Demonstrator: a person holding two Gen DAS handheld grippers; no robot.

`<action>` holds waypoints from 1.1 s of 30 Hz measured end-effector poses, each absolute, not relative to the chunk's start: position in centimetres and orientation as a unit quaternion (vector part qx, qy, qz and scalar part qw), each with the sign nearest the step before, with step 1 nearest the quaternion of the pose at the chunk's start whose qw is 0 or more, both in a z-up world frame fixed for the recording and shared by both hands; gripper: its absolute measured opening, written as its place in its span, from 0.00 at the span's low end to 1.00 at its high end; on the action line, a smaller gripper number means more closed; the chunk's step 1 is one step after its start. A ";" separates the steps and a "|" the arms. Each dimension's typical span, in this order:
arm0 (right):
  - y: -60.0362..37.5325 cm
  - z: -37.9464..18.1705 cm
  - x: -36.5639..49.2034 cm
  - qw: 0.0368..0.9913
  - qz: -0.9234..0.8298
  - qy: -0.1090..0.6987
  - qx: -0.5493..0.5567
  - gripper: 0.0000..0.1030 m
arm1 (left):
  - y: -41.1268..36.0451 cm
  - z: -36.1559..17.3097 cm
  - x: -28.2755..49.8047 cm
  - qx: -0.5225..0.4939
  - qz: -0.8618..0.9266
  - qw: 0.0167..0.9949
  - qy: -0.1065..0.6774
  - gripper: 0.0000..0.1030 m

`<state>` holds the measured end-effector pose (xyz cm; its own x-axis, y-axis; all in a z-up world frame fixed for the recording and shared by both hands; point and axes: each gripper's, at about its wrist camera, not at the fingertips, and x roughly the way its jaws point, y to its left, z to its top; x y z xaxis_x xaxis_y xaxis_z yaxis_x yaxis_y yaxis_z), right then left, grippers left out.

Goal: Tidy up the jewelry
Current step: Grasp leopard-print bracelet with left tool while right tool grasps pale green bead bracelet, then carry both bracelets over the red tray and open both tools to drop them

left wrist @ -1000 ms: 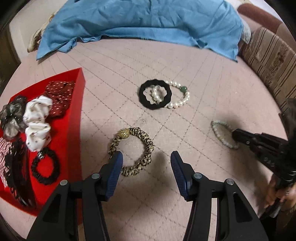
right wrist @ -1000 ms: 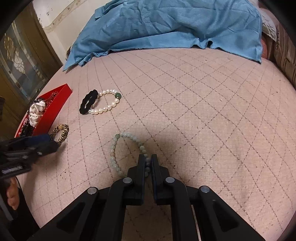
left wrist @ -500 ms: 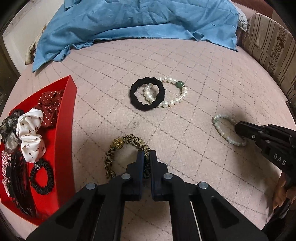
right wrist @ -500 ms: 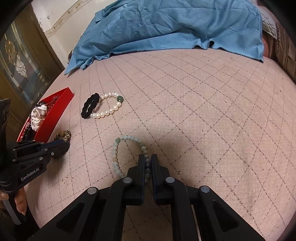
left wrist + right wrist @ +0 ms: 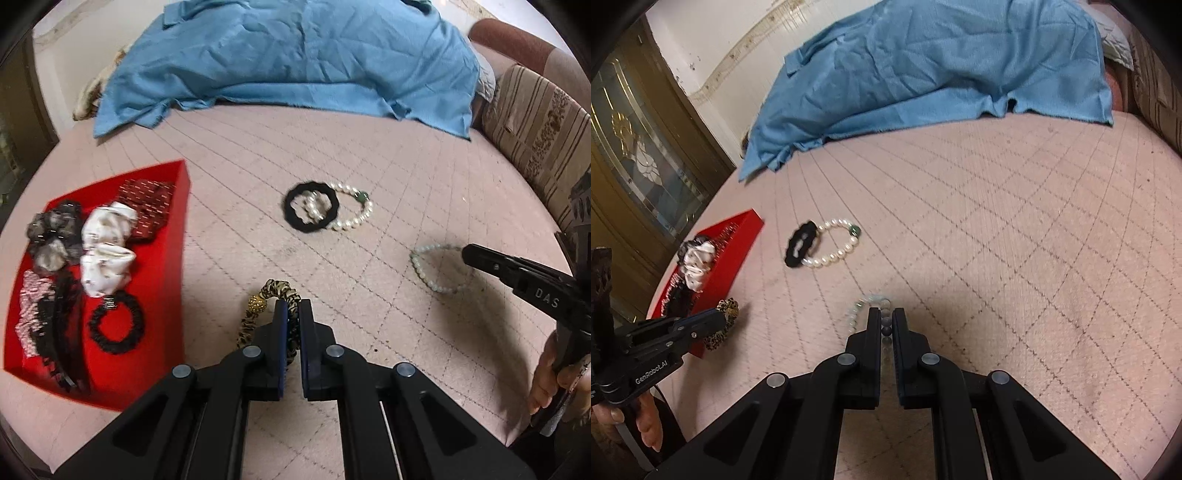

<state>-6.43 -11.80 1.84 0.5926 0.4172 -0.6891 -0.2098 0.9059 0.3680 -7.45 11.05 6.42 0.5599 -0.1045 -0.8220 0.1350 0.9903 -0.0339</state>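
Left gripper (image 5: 293, 306): jaws closed on the leopard-print fabric hair tie with a gold bead (image 5: 271, 295), which hangs looped from between the blue pads, lifted off the quilt and just right of the tray.

Right gripper (image 5: 885, 317): jaws nearly together, pinching the pale green beaded bracelet (image 5: 862, 306); beads show in the narrow gap between the fingers. In the left view the bracelet (image 5: 430, 271) curves out from the right gripper's tip (image 5: 471, 254).

Red rectangular tray (image 5: 162, 291): sits at the left on the quilt, holding a dark red dotted scrunchie (image 5: 147, 206), a white patterned scrunchie (image 5: 105, 247), a grey-black sheer scrunchie (image 5: 53, 236), a black coiled hair tie (image 5: 117, 326) and a long black clip (image 5: 64, 332) (the striped piece at its far left is too blurred to name).

Black wavy ring-shaped hair tie (image 5: 310, 206): flat on the quilt mid-scene, overlapping the white pearl bracelet with a green bead (image 5: 351, 218); part of the pearl strand shows through the ring.

Pink diamond-stitched quilt (image 5: 1015, 229): covers the whole surface.

Crumpled blue cloth (image 5: 288, 62): heaped at the far edge.

Striped brown cushion (image 5: 535, 129): at the right edge.
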 end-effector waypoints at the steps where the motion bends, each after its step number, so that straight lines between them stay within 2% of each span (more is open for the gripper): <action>1: -11.8 2.2 -6.6 0.885 0.178 0.411 0.125 0.07 | 11.1 6.8 -7.6 0.019 -0.063 0.886 0.460 0.05; 12: -11.0 4.9 -8.3 0.898 0.176 0.387 0.113 0.07 | 12.0 9.6 -9.9 0.045 -0.011 0.906 0.420 0.05; 33: -6.4 9.2 -10.0 0.905 0.192 0.374 0.064 0.07 | 18.8 11.2 -11.5 -0.013 0.015 0.916 0.400 0.05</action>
<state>-10.00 -6.36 9.24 0.6460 0.3951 -0.6531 -0.2997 0.9182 0.2590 -11.52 18.78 11.19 0.6796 0.0175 -0.7334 -0.0380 0.9992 -0.0114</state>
